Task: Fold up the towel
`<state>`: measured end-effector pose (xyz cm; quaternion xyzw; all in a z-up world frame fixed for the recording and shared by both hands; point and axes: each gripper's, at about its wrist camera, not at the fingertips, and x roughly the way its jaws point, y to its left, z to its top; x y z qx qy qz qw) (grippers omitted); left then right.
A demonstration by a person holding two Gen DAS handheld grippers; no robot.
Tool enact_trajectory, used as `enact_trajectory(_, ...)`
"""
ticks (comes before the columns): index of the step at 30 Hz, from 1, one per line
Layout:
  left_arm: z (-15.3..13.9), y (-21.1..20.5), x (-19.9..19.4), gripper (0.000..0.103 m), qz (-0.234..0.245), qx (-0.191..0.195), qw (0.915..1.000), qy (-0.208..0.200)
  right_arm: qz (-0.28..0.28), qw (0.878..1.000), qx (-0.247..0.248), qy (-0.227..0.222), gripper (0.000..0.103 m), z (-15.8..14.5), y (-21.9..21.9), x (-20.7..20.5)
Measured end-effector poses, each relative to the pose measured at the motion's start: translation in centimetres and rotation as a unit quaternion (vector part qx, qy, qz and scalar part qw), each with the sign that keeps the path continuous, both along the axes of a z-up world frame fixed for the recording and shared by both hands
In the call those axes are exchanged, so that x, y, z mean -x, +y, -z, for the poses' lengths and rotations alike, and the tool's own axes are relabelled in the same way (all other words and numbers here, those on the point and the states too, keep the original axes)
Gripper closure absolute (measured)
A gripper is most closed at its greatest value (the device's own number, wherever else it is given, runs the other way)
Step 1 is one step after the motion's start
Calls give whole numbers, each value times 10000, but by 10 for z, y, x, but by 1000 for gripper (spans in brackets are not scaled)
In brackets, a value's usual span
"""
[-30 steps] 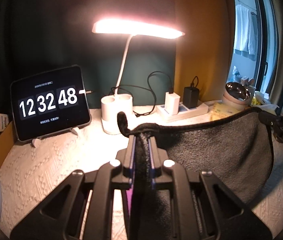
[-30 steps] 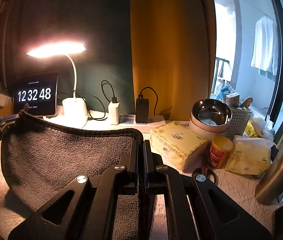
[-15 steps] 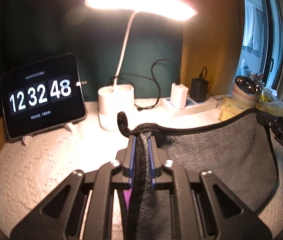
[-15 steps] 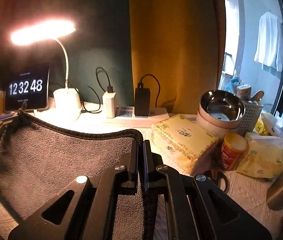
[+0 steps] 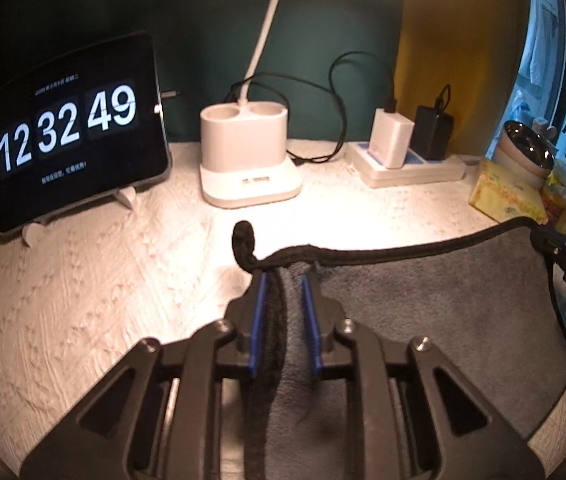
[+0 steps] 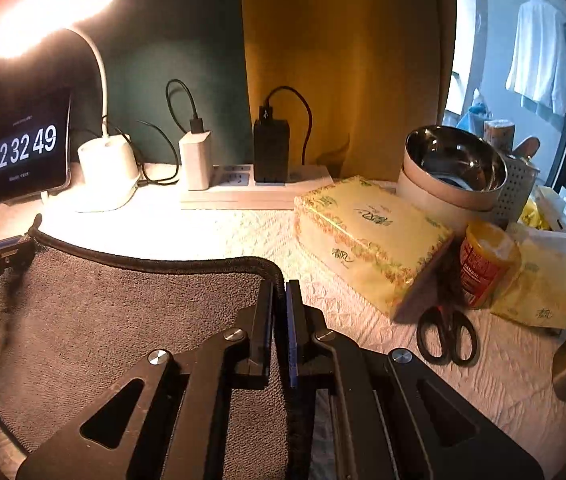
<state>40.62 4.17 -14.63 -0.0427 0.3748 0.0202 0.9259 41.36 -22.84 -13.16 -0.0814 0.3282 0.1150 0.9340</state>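
Observation:
A dark grey towel (image 5: pixel 443 300) with a black hem hangs stretched between my two grippers above the white textured tablecloth (image 5: pixel 83 300). My left gripper (image 5: pixel 281 280) is shut on the towel's left corner, whose tip curls up past the jaws. My right gripper (image 6: pixel 279 286) is shut on the towel's (image 6: pixel 123 312) other top corner. In the left wrist view the right gripper (image 5: pixel 563 256) shows at the right edge. In the right wrist view the left gripper (image 6: pixel 7 250) shows at the left edge. The towel's lower part sags toward the table.
At the back stand a tablet clock (image 5: pixel 75 132), a white lamp base (image 5: pixel 249 156) and a power strip with chargers (image 5: pixel 411 160). To the right lie a tissue pack (image 6: pixel 367 240), a red jar (image 6: pixel 483 264), scissors (image 6: pixel 447 332), a steel bowl (image 6: pixel 455 168) and a yellow bag (image 6: pixel 543 284).
Both grippers have moved forward and lower toward the table's back, carrying the towel. The lamp head has left the top of the left wrist view. The clock went from 48 to 49.

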Motion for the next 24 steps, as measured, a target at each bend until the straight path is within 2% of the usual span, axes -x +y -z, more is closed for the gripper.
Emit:
enact_trajectory(1, 0, 1, 0, 80, -9, 7, 10000, 7, -2, 10000, 9, 2, 93, 0, 0, 0)
enact_trajectory(3, 0, 1, 1, 77, -44, -6, 10000, 5, 14, 10000, 27, -17, 82, -1, 1, 0)
enact_trajectory(5, -2, 0, 3, 64, -35, -7, 10000, -23, 38, 10000, 41, -37, 70, -2, 1, 1)
enact_trajectory(6, -3, 0, 4, 49, -29, 12, 10000, -40, 42, 10000, 41, -42, 66, -3, 1, 1)
enact_trajectory(7, -6, 0, 6, 38, -18, 41, 10000, -80, 42, 10000, 45, -39, 65, -3, 0, 1)
enact_trajectory(8, -8, 0, 7, 36, -19, 40, 9999, -103, 45, 10000, 54, -40, 64, -4, 0, 2)
enact_trajectory(24, -46, -5, 47, 34, -25, 5, 9991, -423, 82, 9994, -93, -320, 64, -39, -4, 37)
